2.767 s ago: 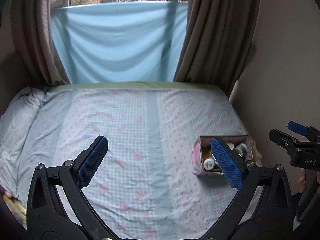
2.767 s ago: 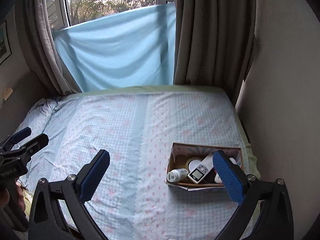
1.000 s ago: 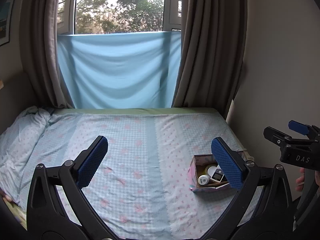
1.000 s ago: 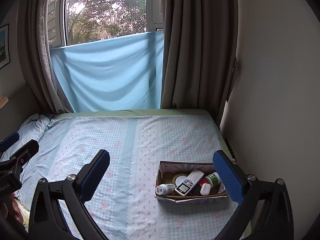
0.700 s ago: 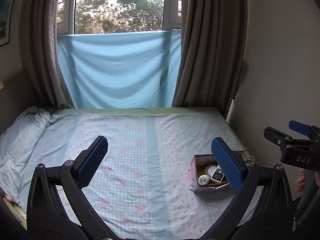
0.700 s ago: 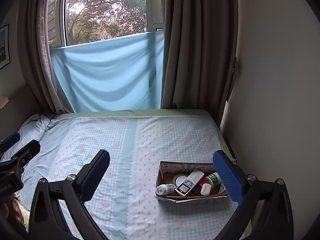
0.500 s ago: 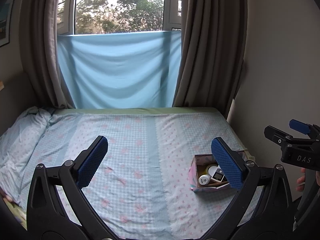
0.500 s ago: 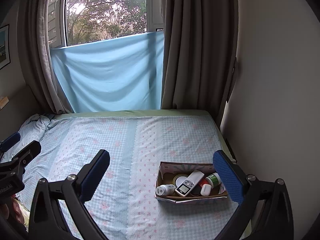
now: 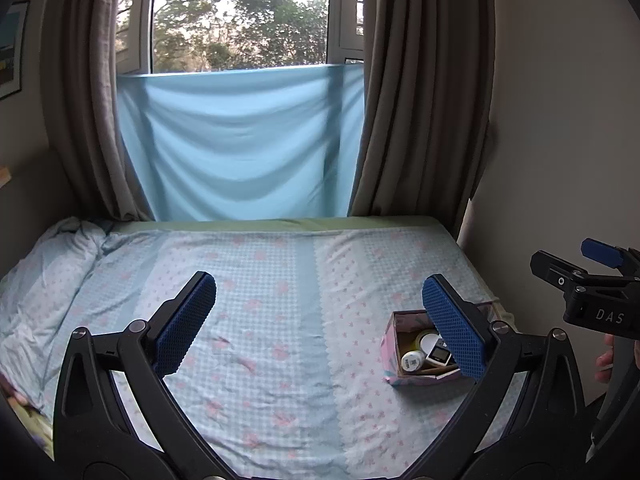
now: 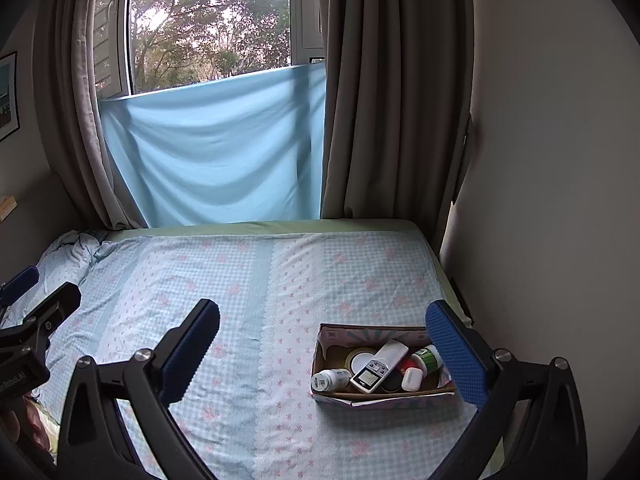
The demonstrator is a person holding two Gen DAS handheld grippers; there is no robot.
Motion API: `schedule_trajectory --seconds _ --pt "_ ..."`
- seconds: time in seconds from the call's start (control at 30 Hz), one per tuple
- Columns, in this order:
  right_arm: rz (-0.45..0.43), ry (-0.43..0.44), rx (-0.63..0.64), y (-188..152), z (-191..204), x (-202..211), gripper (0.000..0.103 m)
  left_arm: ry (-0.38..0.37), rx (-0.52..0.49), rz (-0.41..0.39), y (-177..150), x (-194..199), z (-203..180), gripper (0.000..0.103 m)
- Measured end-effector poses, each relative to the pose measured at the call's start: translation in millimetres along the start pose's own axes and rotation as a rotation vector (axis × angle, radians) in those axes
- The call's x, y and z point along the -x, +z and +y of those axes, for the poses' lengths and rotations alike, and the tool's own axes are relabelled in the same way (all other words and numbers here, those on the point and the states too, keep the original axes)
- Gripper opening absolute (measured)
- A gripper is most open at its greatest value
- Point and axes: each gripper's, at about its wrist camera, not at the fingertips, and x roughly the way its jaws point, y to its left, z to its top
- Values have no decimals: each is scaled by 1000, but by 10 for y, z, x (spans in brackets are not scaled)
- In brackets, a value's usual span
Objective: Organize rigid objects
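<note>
A small patterned cardboard box [image 10: 335, 336] sits on the bed at the right, also in the left wrist view [image 9: 389, 340]. It holds a white pill bottle [image 10: 330, 378], a white remote [image 10: 379, 365], a tape roll [image 10: 360, 358], a green-capped bottle [image 10: 427, 356] and a small white case [image 10: 413, 379]. My left gripper [image 9: 319, 322] is open and empty, held above the bed. My right gripper [image 10: 323, 350] is open and empty, above the bed left of the box.
The bed [image 10: 248, 280] has a blue checked sheet with pink flowers. A bunched blanket [image 9: 48, 252] lies at the left. Curtains [image 10: 384, 88], a blue cloth [image 10: 216, 148] and a window stand behind; a wall [image 10: 540, 160] is close at the right.
Since 2.8 s ago both grippers have pulled back and up from the bed, so the box looks smaller. Over the last second nothing has visibly moved.
</note>
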Motion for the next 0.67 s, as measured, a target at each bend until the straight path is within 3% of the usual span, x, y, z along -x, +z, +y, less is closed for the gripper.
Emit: schedule_trajectory --seconds 0.67 --pt "14 -9 -1 66 -18 -99 103 69 23 -36 19 -96 81 103"
